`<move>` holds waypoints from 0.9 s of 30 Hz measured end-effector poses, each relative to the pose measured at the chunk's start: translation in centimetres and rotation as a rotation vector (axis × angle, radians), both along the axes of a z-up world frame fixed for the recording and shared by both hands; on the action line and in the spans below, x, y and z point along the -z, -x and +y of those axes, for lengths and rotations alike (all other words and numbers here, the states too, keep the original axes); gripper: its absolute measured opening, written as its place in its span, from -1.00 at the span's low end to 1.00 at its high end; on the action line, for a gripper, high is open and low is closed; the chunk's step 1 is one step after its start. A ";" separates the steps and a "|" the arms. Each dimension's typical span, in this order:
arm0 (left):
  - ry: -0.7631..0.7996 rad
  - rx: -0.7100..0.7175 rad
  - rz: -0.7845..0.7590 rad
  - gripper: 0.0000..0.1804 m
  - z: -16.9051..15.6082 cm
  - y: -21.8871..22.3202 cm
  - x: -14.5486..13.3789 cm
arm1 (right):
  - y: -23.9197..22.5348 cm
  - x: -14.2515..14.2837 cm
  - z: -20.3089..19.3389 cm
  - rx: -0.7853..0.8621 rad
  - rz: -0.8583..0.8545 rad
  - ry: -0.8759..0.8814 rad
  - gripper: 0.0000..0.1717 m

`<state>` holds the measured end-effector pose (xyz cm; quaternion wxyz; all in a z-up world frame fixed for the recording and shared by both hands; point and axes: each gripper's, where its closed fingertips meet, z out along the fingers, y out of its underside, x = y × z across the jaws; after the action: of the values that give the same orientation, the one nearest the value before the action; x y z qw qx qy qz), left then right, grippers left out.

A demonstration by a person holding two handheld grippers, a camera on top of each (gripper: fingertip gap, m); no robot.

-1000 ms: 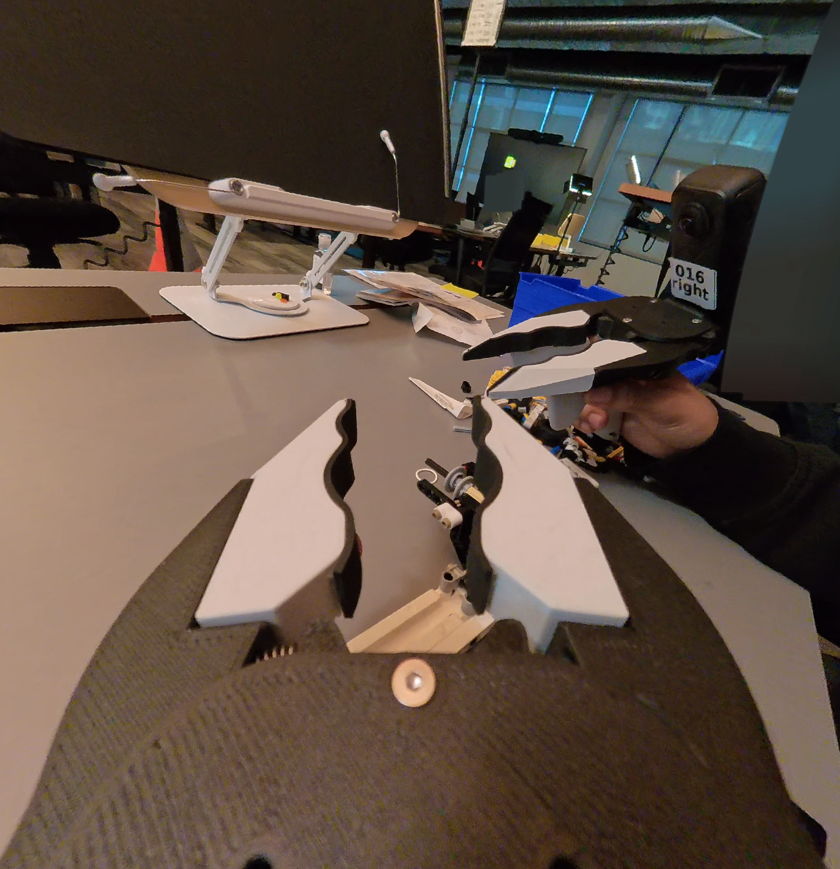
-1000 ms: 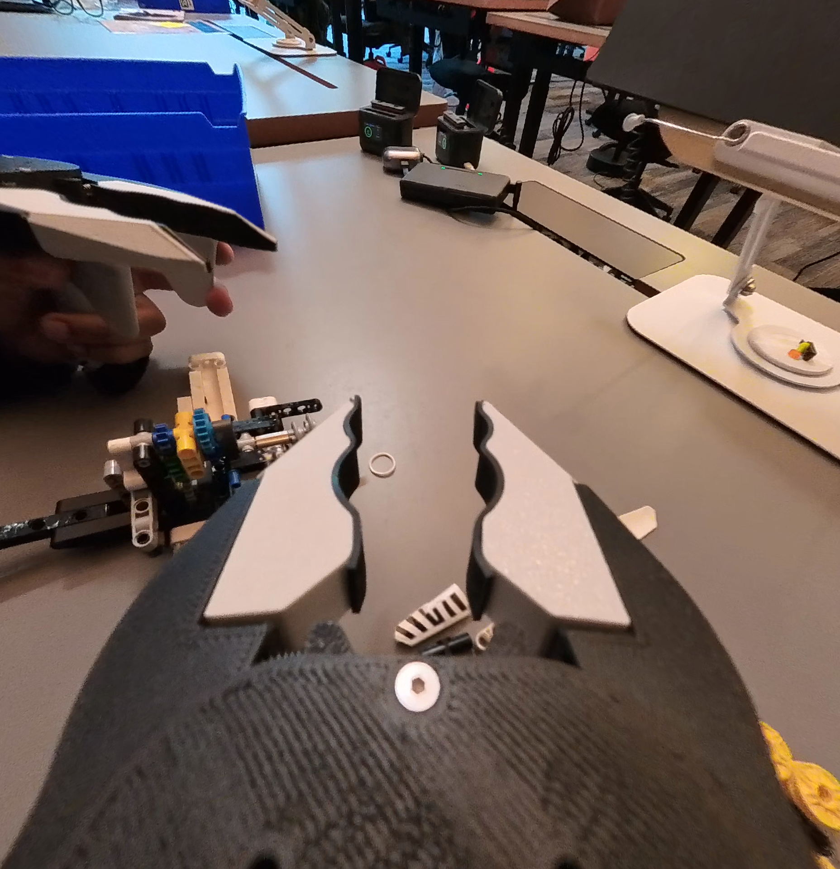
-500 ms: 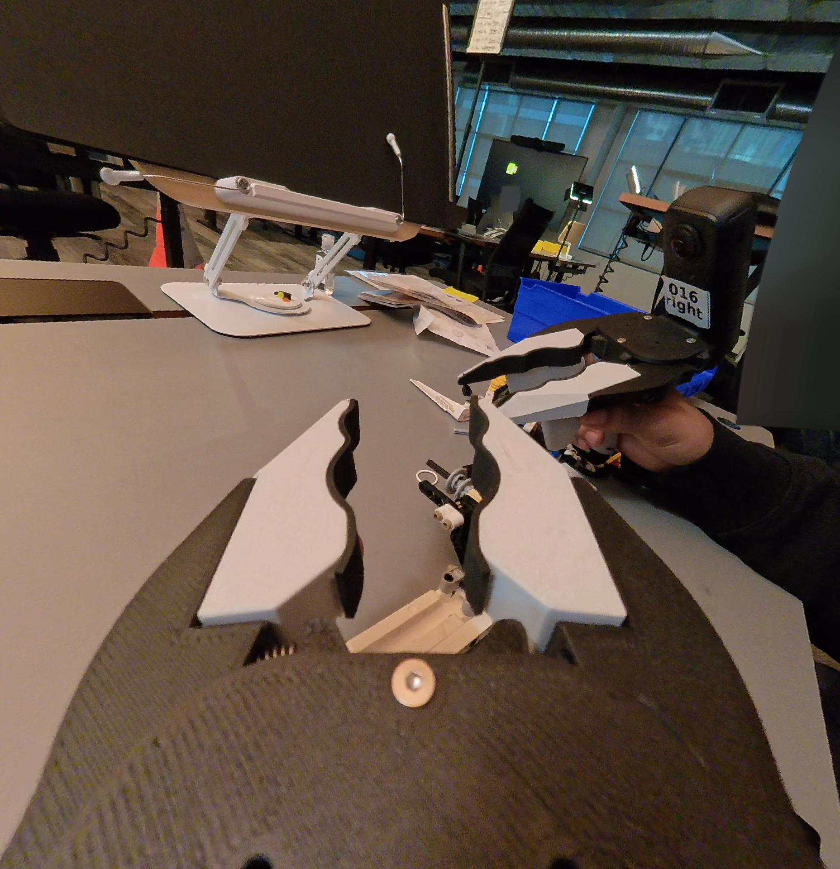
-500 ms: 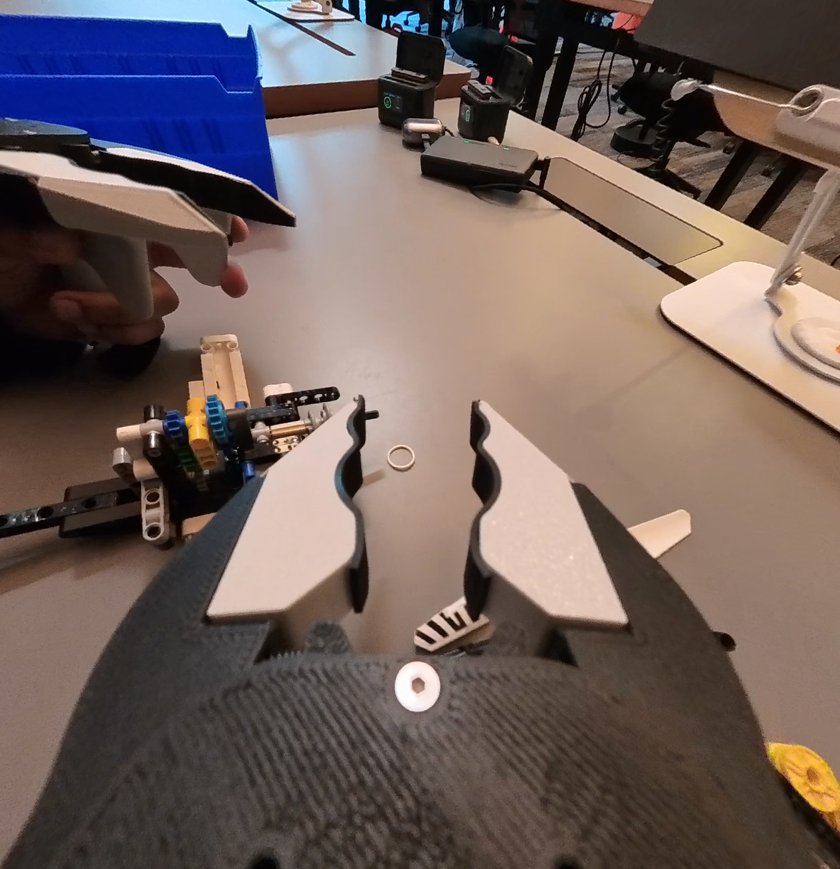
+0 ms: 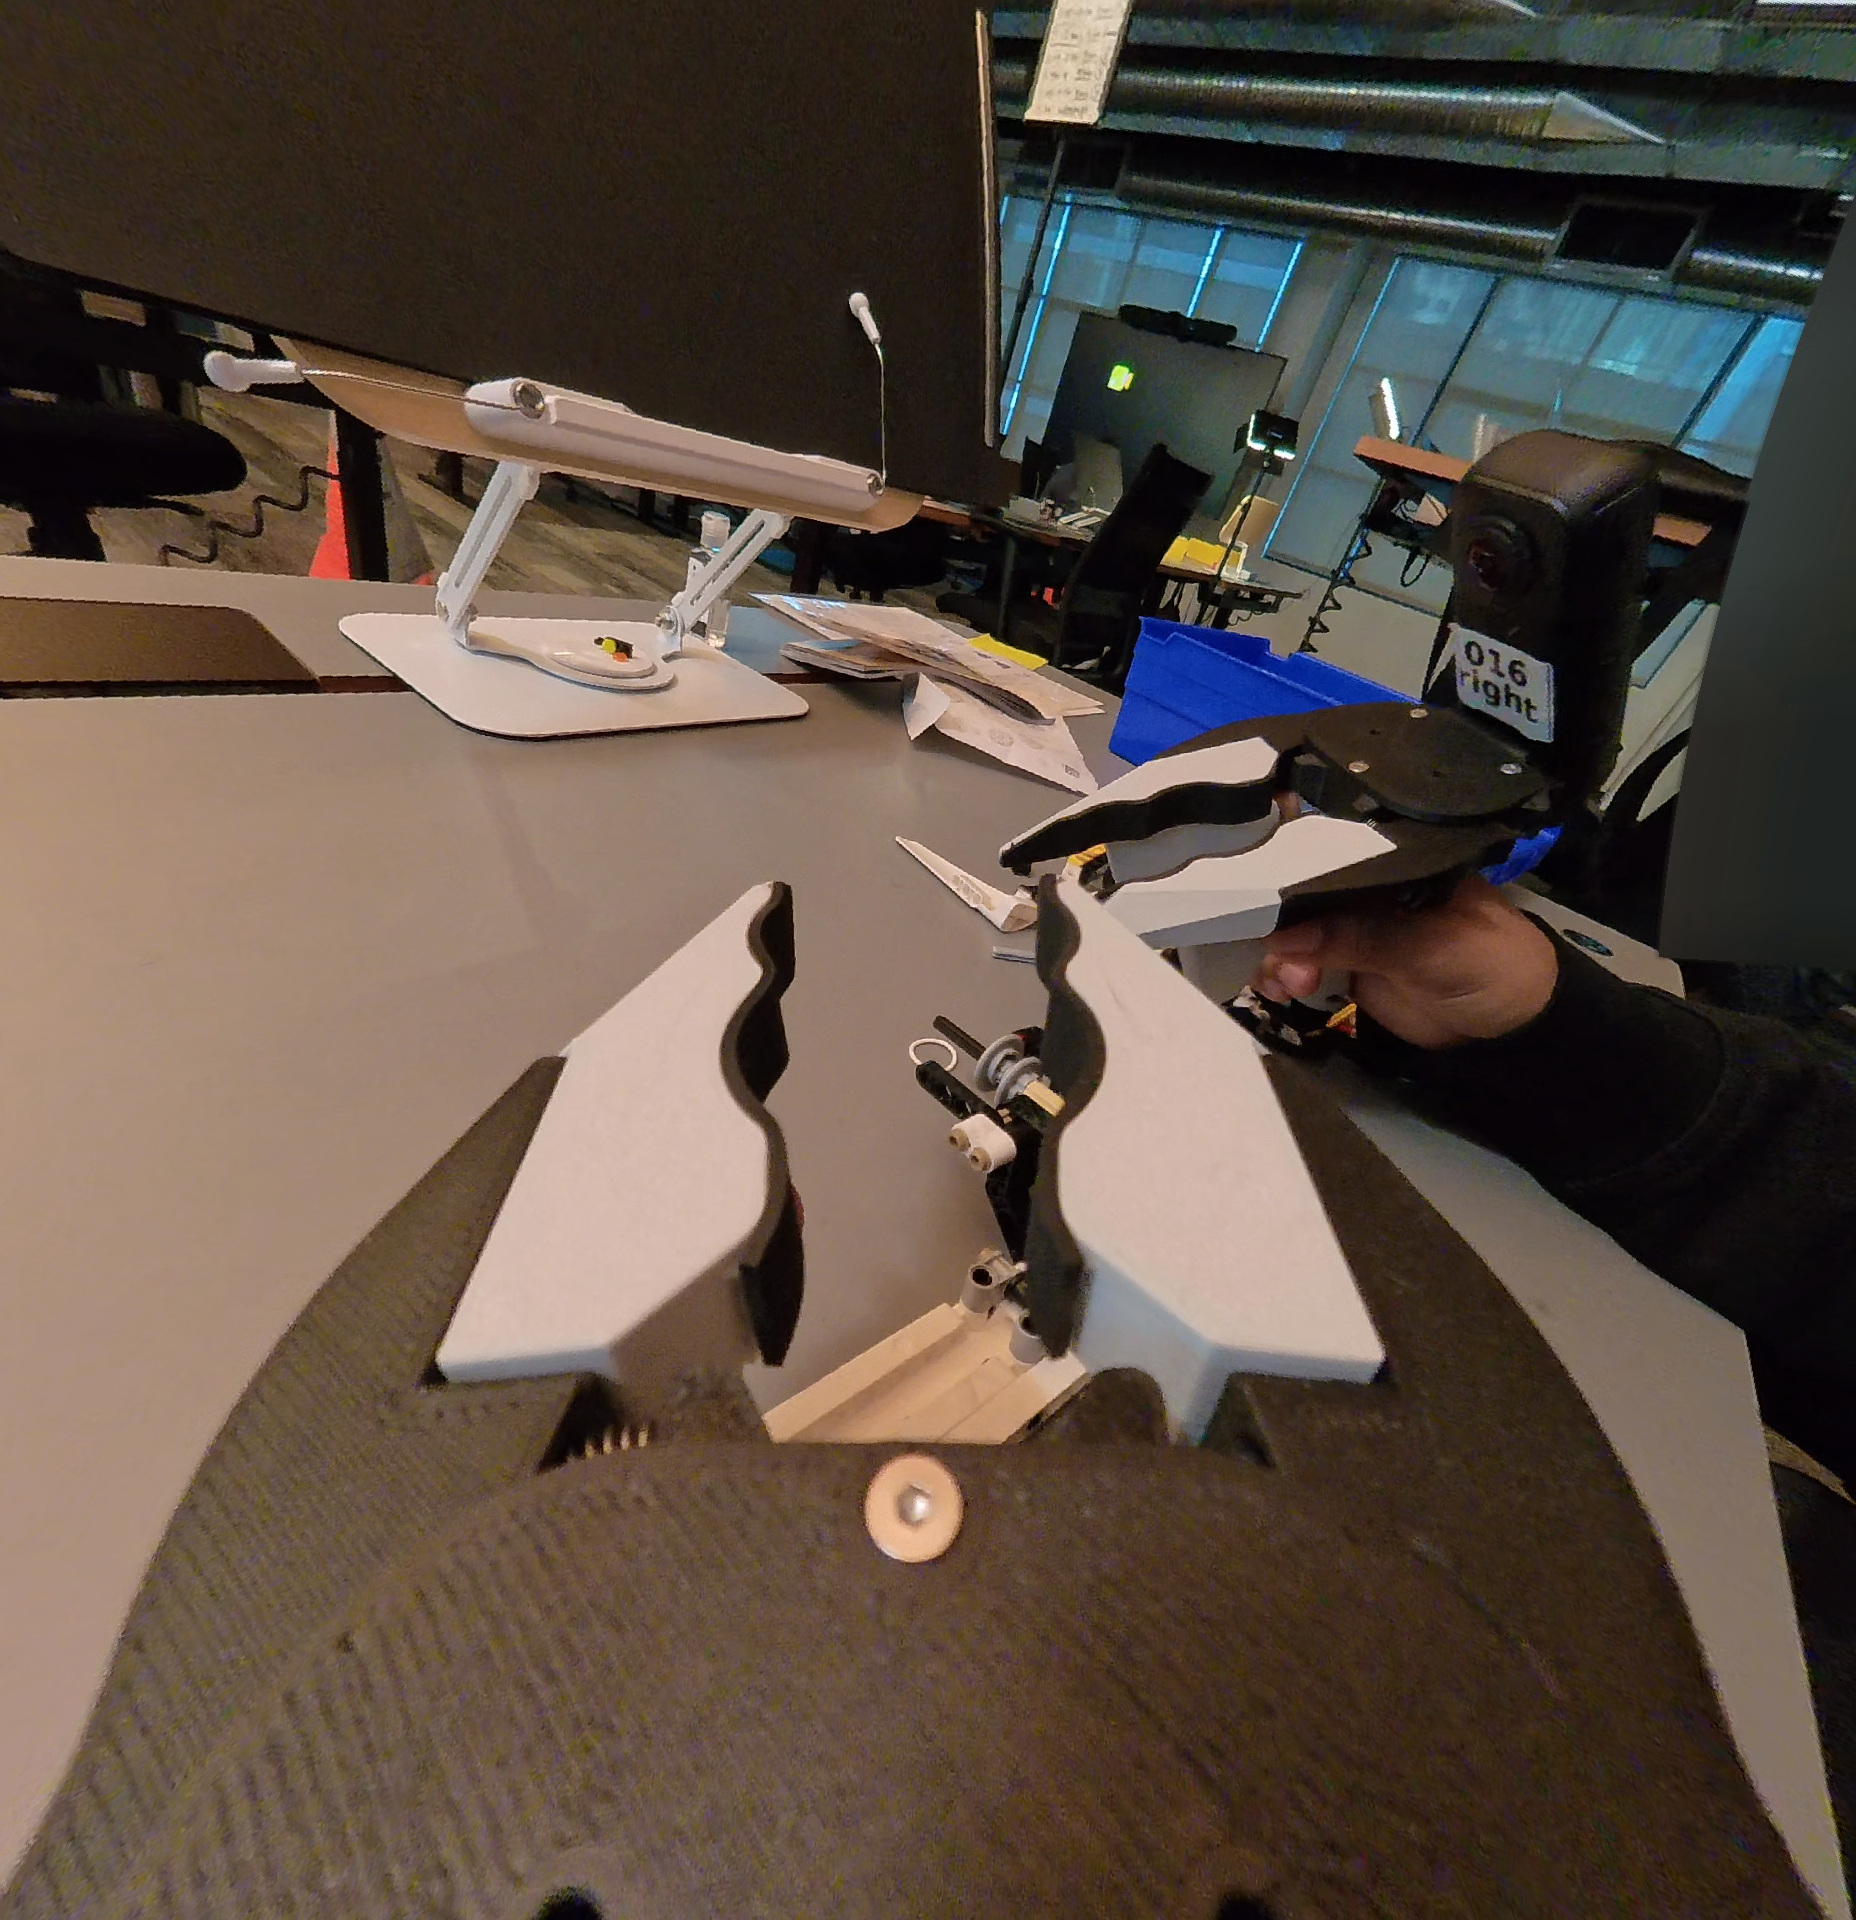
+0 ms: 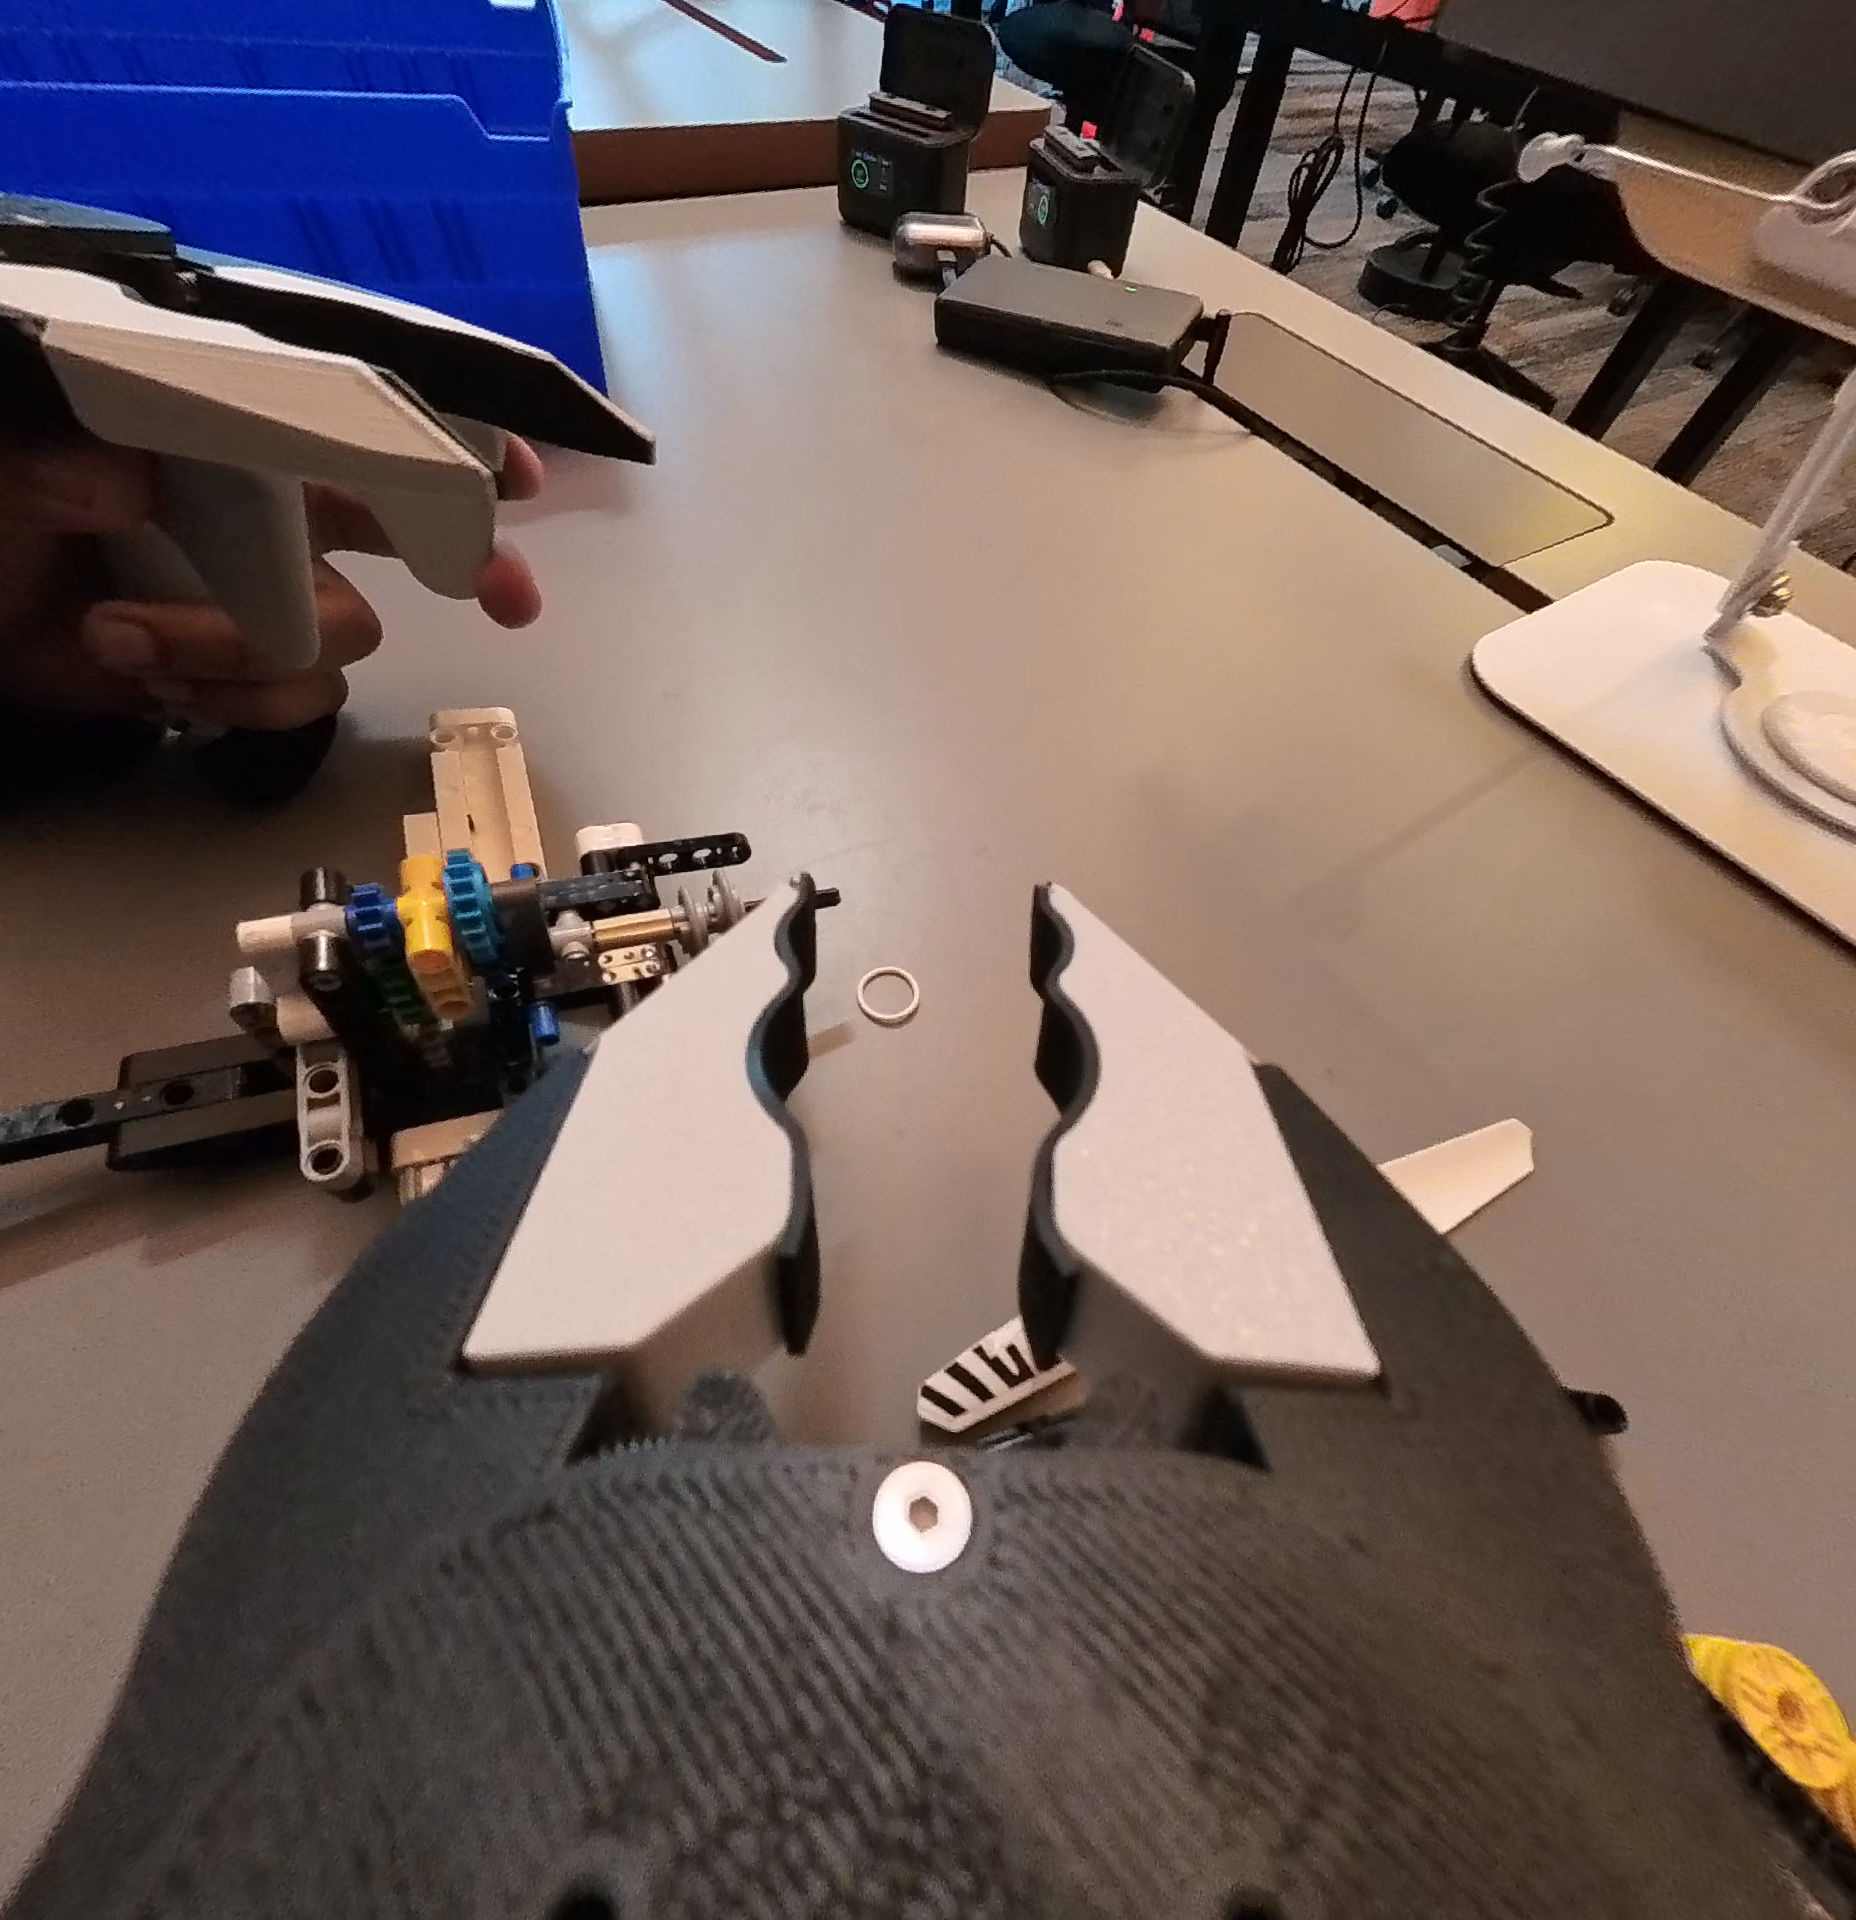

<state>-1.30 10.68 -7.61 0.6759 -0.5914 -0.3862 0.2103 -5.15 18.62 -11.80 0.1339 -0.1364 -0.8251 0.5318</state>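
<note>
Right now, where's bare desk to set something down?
Bare grey desk lies between the brick assembly, the white stand base and the black power brick. It is crowded around the assembly, small white ring and loose parts.

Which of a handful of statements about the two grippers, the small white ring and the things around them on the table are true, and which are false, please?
1. Both grippers stand open with nothing held. True: the left gripper and the right gripper each show bare table between the fingers.
2. The small white ring is clamped between the right gripper's pads. False: it lies flat on the grey table, apart from both pads.
3. The toy gear assembly lies left of the right gripper's fingers. True.
4. The blue bin is red. False: it is blue.
5. The black power brick sits on the white stand base. False: it rests on the table, apart from it.
</note>
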 end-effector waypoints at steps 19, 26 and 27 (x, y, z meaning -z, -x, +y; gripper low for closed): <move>0.742 -0.008 -0.249 -0.04 3.6 -4.8 7.1 | -0.3 1.7 0.4 -0.005 0.018 -0.147 -0.55; 0.979 -0.161 -0.284 -0.24 -5.0 -3.5 6.8 | -3.5 5.0 -0.9 -0.116 -0.159 -0.262 -0.63; 1.022 -0.228 -0.289 -0.28 -6.9 -2.9 6.6 | -4.5 5.1 -1.4 -0.162 -0.189 -0.254 -0.64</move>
<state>1.64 3.75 -14.20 0.2153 -0.8218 -0.3856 0.3599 -0.63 17.24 -16.89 0.0287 -0.1008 -0.9027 0.4173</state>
